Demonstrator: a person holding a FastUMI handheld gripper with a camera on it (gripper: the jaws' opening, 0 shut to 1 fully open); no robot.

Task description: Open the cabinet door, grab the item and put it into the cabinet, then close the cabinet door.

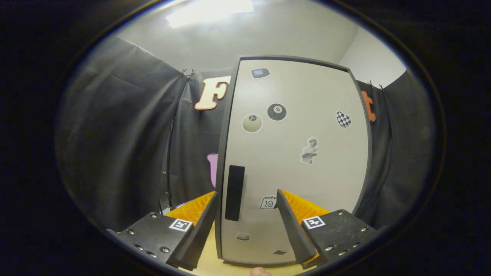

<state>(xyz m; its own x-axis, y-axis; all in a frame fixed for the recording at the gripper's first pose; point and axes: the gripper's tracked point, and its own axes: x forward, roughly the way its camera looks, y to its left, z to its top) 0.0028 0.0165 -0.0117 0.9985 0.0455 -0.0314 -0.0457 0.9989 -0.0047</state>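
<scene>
Dim booth, lit from one overhead panel, with strong fisheye bending.

A ceiling light (209, 11) at the upper left of the frame glares white and blown out; brightness falls off fast toward the dark cloth wall (126, 145), whose folds are barely readable. The pale cabinet door (299, 168) is evenly lit and fairly sharp, though its straight edges bow outward. The gripper (245, 214), jaws spread apart, sits soft and shadowed at the bottom.

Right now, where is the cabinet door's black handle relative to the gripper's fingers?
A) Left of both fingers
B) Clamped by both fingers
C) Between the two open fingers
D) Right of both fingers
C: the black handle on the closed cabinet door stands in the gap of the open gripper, touching neither finger.
</scene>
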